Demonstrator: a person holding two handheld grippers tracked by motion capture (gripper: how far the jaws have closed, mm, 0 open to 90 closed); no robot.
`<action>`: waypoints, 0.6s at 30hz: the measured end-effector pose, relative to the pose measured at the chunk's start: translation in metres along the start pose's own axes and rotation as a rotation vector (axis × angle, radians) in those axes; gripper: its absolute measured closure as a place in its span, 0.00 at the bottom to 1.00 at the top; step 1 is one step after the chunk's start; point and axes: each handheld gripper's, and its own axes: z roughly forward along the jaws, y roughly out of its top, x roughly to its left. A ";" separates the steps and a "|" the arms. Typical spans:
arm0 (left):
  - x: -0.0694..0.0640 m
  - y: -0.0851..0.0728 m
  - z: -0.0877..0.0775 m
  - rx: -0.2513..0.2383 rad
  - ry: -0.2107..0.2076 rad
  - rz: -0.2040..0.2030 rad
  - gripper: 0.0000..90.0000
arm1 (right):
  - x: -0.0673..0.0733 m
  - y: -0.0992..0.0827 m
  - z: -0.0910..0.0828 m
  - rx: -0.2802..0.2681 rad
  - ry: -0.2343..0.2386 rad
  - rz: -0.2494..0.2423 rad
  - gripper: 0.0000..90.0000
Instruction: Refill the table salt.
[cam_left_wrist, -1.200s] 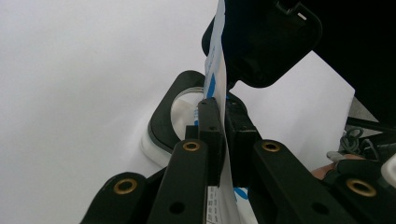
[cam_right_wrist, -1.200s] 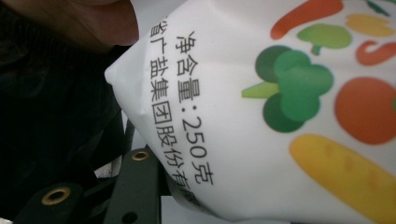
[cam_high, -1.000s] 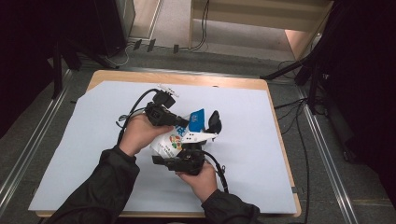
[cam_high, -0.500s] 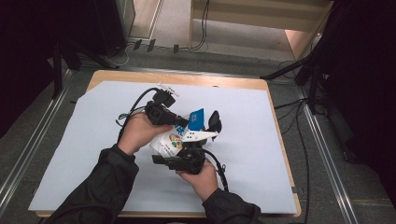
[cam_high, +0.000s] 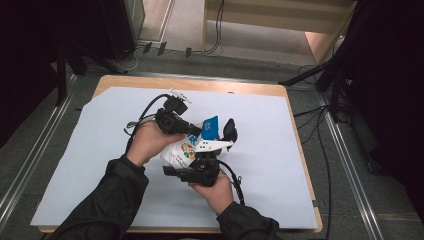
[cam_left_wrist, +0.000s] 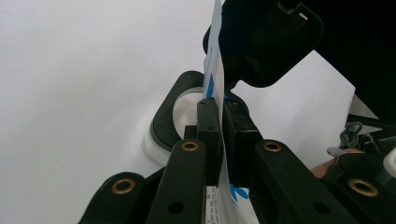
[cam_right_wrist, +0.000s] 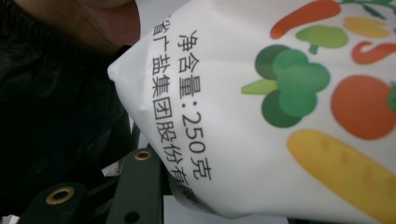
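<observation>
A white bag (cam_high: 181, 151) printed with vegetables and a blue top corner (cam_high: 211, 127) hangs above the middle of the table between both grippers. My left gripper (cam_high: 194, 131) comes in from the left and is shut on the bag's thin upper edge (cam_left_wrist: 215, 56); its pads (cam_left_wrist: 208, 121) pinch that edge. My right gripper (cam_high: 212, 142) reaches up from below and is shut on the bag's body. In the right gripper view the bag's printed face (cam_right_wrist: 261, 116) lies right before the camera, over one black jaw at the bottom left.
A pale sheet (cam_high: 90, 165) covers the wooden table (cam_high: 200, 85). Both forearms in dark sleeves come in from the bottom edge. Cables (cam_high: 235, 182) trail from the grippers. Metal rails (cam_high: 345, 165) run along the floor at each side of the table.
</observation>
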 end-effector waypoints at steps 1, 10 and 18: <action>0.000 0.000 0.000 -0.003 0.003 -0.003 0.97 | 0.000 0.000 0.000 0.000 -0.001 -0.001 0.69; 0.001 0.000 -0.001 -0.003 0.011 -0.006 0.97 | -0.001 0.000 0.001 0.000 0.000 -0.003 0.69; 0.002 0.000 -0.002 -0.011 0.021 -0.013 0.97 | -0.002 0.001 0.001 0.001 0.006 -0.002 0.69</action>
